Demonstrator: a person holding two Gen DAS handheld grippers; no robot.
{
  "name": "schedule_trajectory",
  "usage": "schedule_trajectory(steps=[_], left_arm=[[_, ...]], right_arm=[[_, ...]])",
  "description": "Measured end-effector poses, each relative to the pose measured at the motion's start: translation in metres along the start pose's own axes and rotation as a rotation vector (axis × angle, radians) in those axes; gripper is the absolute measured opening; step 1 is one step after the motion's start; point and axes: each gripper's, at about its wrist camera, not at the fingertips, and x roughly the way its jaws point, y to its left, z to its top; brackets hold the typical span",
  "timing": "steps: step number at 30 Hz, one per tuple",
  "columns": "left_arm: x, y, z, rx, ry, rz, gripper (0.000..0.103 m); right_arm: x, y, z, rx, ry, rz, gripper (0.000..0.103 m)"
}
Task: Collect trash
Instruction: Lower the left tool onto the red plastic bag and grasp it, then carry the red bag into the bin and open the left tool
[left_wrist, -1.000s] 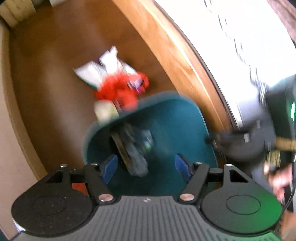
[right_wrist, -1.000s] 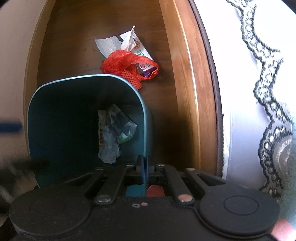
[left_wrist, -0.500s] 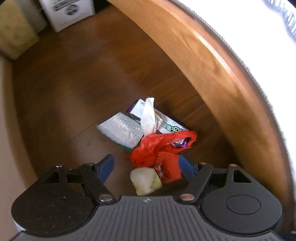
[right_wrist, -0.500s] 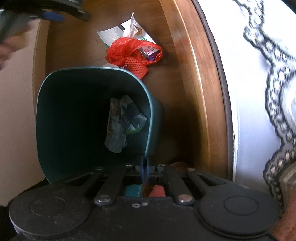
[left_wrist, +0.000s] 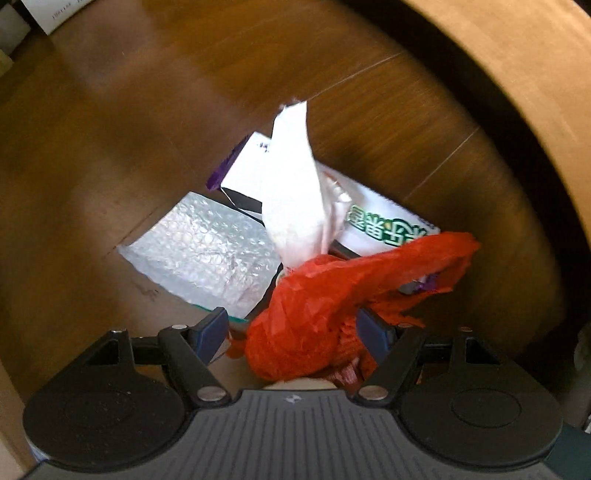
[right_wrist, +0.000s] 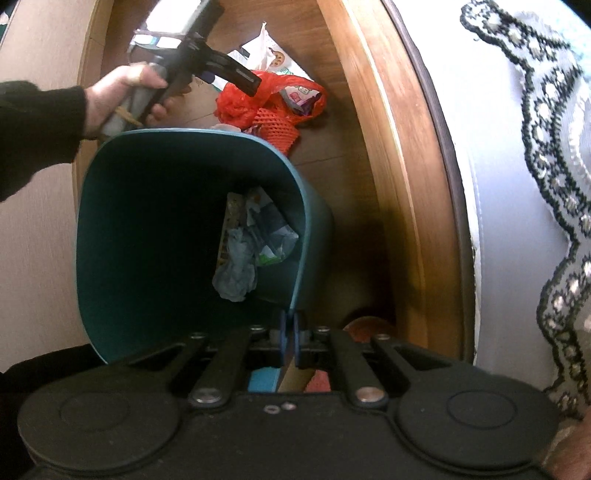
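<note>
Bare floor (left_wrist: 110, 155) left of trash pile (left_wrist: 317, 310); wooden frame (left_wrist: 524, 92) close on right.

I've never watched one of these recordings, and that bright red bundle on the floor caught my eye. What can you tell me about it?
The red bundle looks like a crumpled thin plastic bag tangled with red foam netting, with a small printed packet showing through it. It lies on the wooden floor beside the teal bin, on top of bubble wrap and white wrappers. The left gripper straddles it with jaws open, not yet squeezing.

The trash pile (right_wrist: 269, 107) lies on the floor (right_wrist: 332, 155) behind the bin (right_wrist: 147, 221).
</note>
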Motion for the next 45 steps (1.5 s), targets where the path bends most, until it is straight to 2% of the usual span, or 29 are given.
schedule_trajectory(steps=[2, 4, 6, 7, 8, 9, 12, 17, 26, 30, 33, 38, 42, 45], left_arm=[[0.009, 0.002, 0.000, -0.007, 0.009, -0.012, 0.061], [0.012, 0.005, 0.000, -0.025, 0.021, -0.018, 0.036], [0.009, 0.008, -0.001, -0.048, 0.023, -0.026, 0.028], [0.006, 0.008, -0.002, -0.053, 0.022, -0.026, 0.018], [0.002, 0.008, -0.002, -0.051, 0.028, -0.028, 0.013], [-0.004, 0.009, -0.003, -0.049, 0.035, -0.039, 0.010], [-0.024, 0.011, -0.009, -0.047, 0.015, -0.054, 0.008], [-0.087, 0.017, -0.020, -0.091, -0.008, -0.052, 0.007], [-0.233, 0.030, -0.032, -0.165, -0.087, -0.045, 0.007], [-0.297, 0.027, -0.048, -0.172, -0.139, -0.055, 0.007], [-0.335, 0.021, -0.067, -0.178, -0.146, -0.071, 0.007], [-0.369, -0.001, -0.100, -0.137, -0.105, -0.093, 0.007], [-0.372, -0.019, -0.128, -0.112, -0.040, -0.121, 0.007], [-0.363, -0.026, -0.145, -0.131, 0.025, -0.136, 0.007]], right_arm=[[0.002, 0.000, 0.001, 0.001, 0.000, -0.007, 0.003], [0.003, -0.001, 0.001, 0.006, -0.001, -0.010, 0.003], [0.003, -0.001, 0.001, 0.009, -0.005, -0.016, 0.003], [0.004, 0.000, 0.001, 0.008, -0.004, -0.021, 0.003], [0.004, -0.001, 0.001, 0.011, -0.003, -0.023, 0.003], [0.003, -0.001, 0.000, 0.013, -0.002, -0.023, 0.003], [0.003, 0.000, 0.000, 0.008, -0.001, -0.026, 0.003], [0.006, 0.002, -0.001, 0.024, 0.000, -0.051, 0.003], [0.010, 0.005, 0.004, 0.076, 0.013, -0.068, 0.002], [0.007, 0.007, 0.007, 0.108, 0.023, -0.042, 0.002], [0.003, 0.011, 0.010, 0.121, 0.026, -0.025, 0.002], [-0.001, 0.025, 0.015, 0.081, 0.023, -0.036, 0.002], [-0.005, 0.033, 0.018, 0.050, 0.014, -0.031, 0.002], [-0.006, 0.036, 0.019, 0.038, 0.011, -0.026, 0.002]])
